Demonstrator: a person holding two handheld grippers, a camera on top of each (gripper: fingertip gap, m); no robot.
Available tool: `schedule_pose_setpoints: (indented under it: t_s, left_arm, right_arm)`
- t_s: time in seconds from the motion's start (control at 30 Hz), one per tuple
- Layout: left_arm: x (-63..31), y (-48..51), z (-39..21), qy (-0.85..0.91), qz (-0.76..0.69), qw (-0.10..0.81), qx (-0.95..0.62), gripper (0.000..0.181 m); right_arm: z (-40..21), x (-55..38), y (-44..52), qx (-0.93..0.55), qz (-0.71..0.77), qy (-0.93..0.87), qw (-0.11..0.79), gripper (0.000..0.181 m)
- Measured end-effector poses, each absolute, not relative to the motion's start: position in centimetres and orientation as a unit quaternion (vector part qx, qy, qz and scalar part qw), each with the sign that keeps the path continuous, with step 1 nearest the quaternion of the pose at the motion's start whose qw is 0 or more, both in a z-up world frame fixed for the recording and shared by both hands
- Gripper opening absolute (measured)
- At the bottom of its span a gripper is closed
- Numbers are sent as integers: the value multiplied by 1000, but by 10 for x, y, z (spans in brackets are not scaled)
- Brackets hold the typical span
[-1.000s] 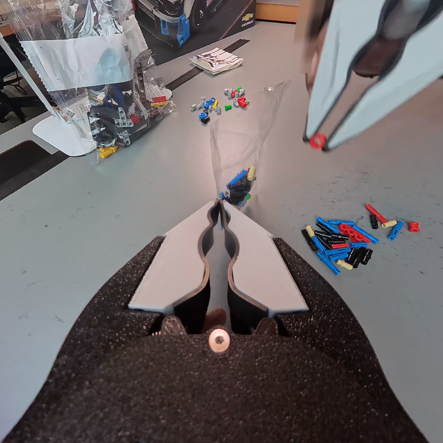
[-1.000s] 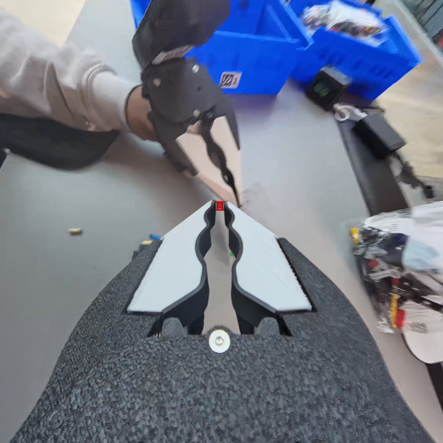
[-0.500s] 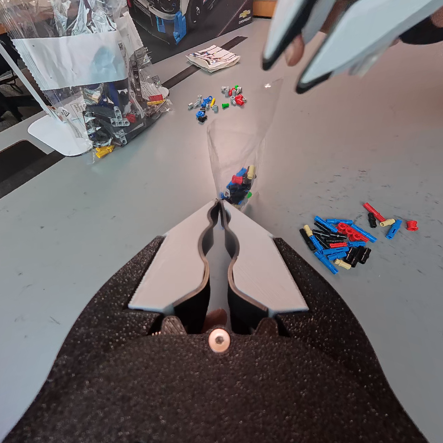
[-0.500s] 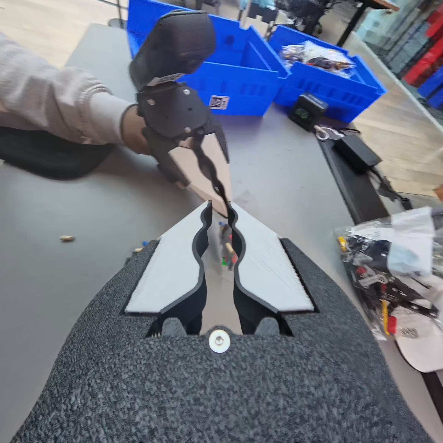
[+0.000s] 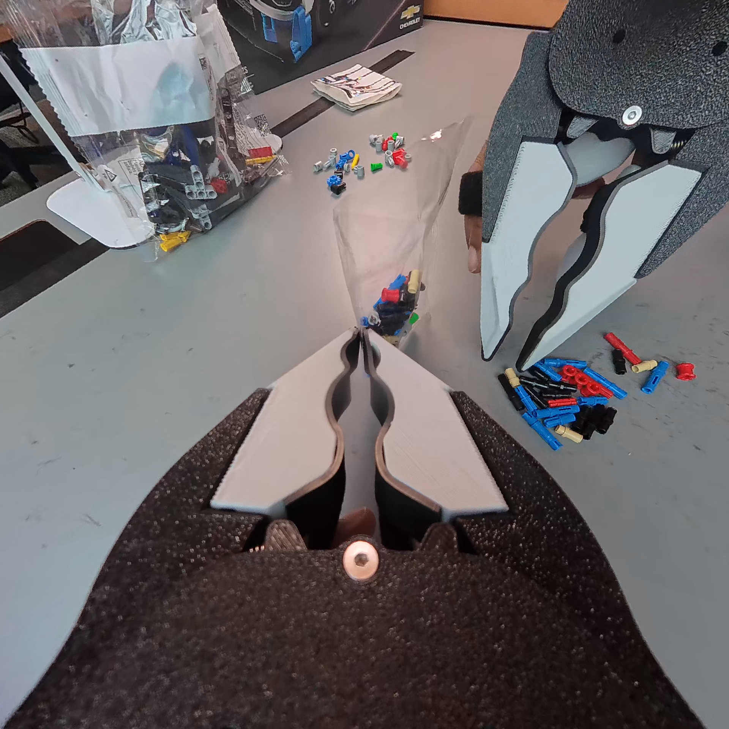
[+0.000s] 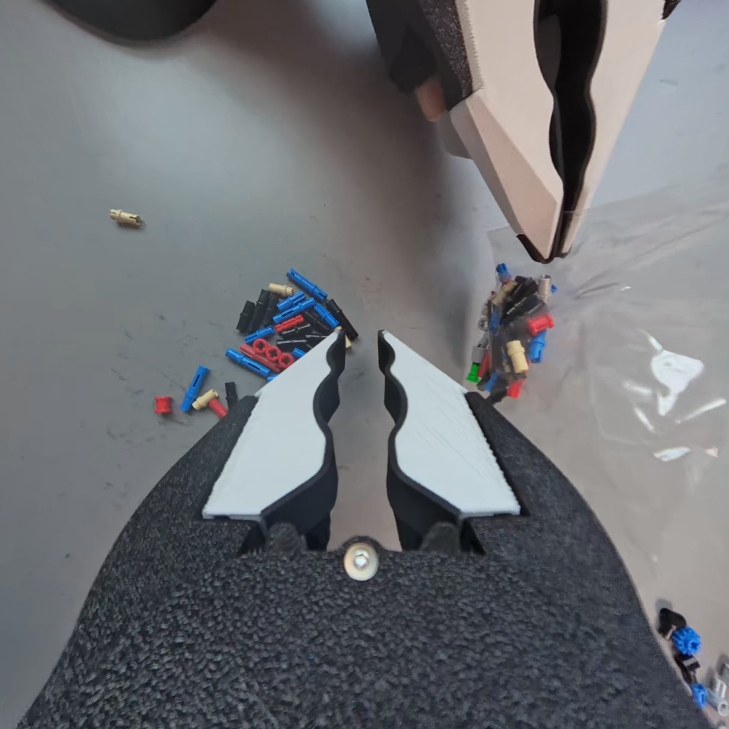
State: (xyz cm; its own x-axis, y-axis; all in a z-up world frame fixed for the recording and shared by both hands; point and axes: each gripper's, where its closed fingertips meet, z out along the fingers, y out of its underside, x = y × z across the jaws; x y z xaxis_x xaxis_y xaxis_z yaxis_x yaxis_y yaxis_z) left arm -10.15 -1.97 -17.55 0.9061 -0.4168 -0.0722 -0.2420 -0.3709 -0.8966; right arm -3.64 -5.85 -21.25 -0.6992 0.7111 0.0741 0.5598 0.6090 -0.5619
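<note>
My left gripper (image 5: 361, 332) is shut on the lower edge of a small clear plastic bag (image 5: 398, 221) and holds it upright. Several small pins (image 5: 396, 303) lie in the bag, among them a red bush. My right gripper (image 6: 359, 335) is open and empty. Its tips hang just above the near edge of a loose pile of blue, black, red and tan pins (image 6: 292, 327) on the grey table. In the left wrist view the right gripper (image 5: 503, 361) points down at that pile (image 5: 560, 394). The right wrist view shows the left gripper (image 6: 552, 252) pinching the bag (image 6: 639, 323).
A large clear bag of parts (image 5: 157, 157), a dark box (image 5: 315, 35) and a folded leaflet (image 5: 357, 88) stand at the far side. A second scatter of small parts (image 5: 361, 163) lies beyond the bag. A lone tan pin (image 6: 125, 218) lies apart. Across from one pair of fingers to the other is roughly 8 centimetres.
My right gripper held a red bush above the bag, let it drop into the bag, then swung down to the loose pile with its jaws open. My left gripper stayed put.
</note>
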Motion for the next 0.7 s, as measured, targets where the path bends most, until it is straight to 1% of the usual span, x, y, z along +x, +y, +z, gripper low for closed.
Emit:
schedule_pose_setpoints:
  t_s: [0.13,0.47,0.7]
  left_arm:
    - [-103,-20,-176,198,-85,523,-825,2]
    - [-103,-20,-175,197,-86,524,-824,2]
    - [-103,-20,-176,197,-88,521,-826,2]
  right_arm:
    - [-218,-34,-61,-345,255,-894,128,21]
    - [-224,-34,-63,-322,254,-907,102,18]
    - [-225,-34,-66,-326,261,-903,99,5]
